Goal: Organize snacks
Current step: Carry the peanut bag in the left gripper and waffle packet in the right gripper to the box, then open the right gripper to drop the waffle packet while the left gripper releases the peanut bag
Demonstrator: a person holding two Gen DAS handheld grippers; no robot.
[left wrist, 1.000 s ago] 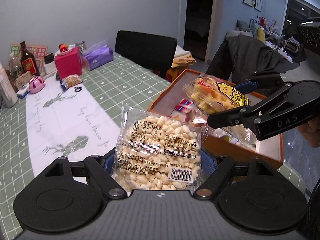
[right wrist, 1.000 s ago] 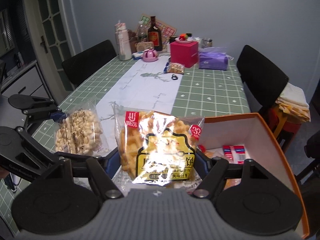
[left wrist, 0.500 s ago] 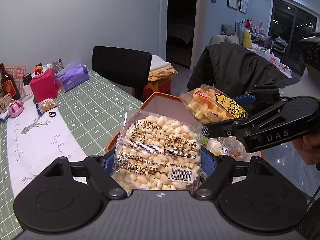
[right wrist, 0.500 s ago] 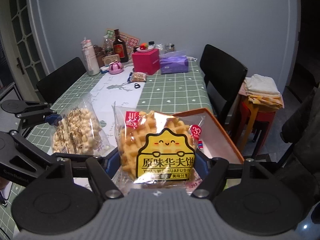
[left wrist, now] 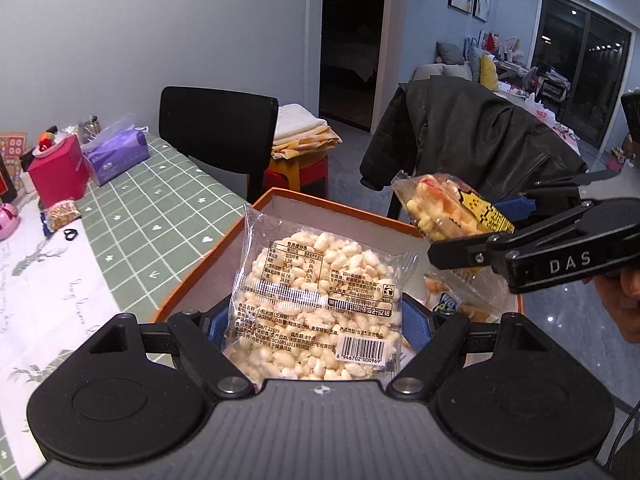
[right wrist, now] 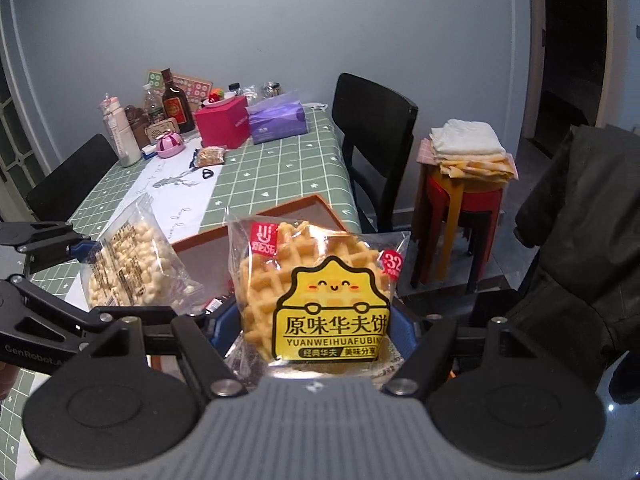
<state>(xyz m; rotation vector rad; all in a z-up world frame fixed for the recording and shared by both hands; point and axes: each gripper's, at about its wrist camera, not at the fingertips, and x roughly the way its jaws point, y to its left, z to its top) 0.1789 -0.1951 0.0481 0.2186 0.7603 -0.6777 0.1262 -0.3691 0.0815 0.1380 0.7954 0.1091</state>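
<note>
A: Left wrist view first. What do we record for the left gripper (left wrist: 316,320)?

B: We record its jaws set wide and closed on the puffed-rice bag (left wrist: 316,300), blue pads pressing both side edges of the bag. The bag stands upright, label and barcode facing the camera, directly over the near part of the orange box (left wrist: 344,211).

A: And the box itself?

B: We see it on the corner of the green checked table (left wrist: 152,216), open-topped, with other wrapped snacks (left wrist: 452,300) lying inside at its right side. The right gripper (left wrist: 472,240) enters from the right, above the box's right half, and grips the waffle packet (left wrist: 448,208).

A: Background items, relative to the box?

B: Beyond its far rim we note a black chair (left wrist: 216,128) and a dark jacket (left wrist: 472,140) draped over another seat. Far left of the box stand a red box (left wrist: 56,168) and a purple tissue pack (left wrist: 116,152).

A: Now the right wrist view.

B: We record the right gripper (right wrist: 316,320) at a medium opening, clamped on the waffle packet (right wrist: 316,292), printed front to the camera. The packet hangs over the orange box (right wrist: 256,220), near its right edge. To the left, the left gripper (right wrist: 80,256) holds the puffed-rice bag (right wrist: 128,264) over the box's left part.
</note>
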